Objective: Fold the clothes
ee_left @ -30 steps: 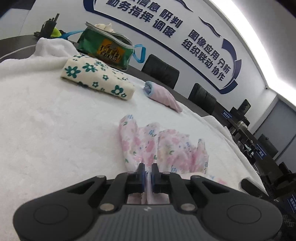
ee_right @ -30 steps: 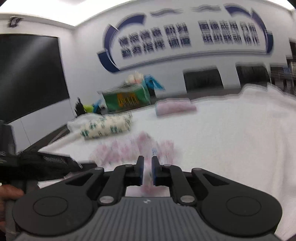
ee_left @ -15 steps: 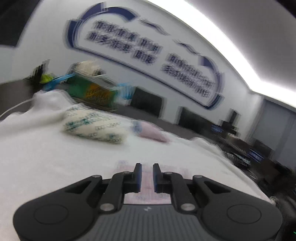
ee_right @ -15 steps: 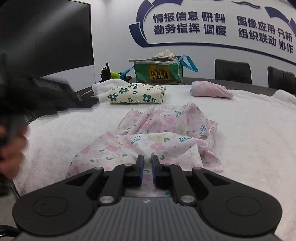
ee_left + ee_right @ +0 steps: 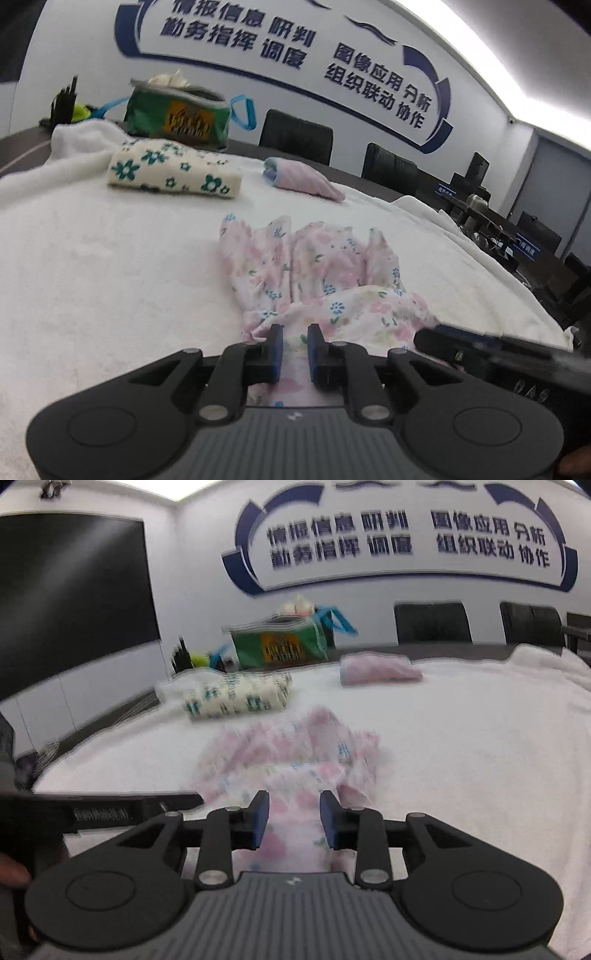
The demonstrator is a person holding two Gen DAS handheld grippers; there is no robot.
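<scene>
The left gripper (image 5: 294, 347) is sitting with its blue pads a narrow gap apart, the near hem of the floral garment (image 5: 314, 273) lying between them; whether they are pinching it I cannot tell. The right gripper (image 5: 294, 819) is standing spread wider over the same hem. The garment is lying crumpled on the white towelling (image 5: 92, 266), well in front of a folded green-flowered cloth (image 5: 173, 173), a pink bundle (image 5: 303, 179) and a green bag (image 5: 177, 114). Being thin, limp and light, it will probably sag and bunch; taking the hem corners looks best.

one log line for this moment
step: fold | left gripper: open over floral garment hem | right gripper: open over garment | folded: two pieces behind
</scene>
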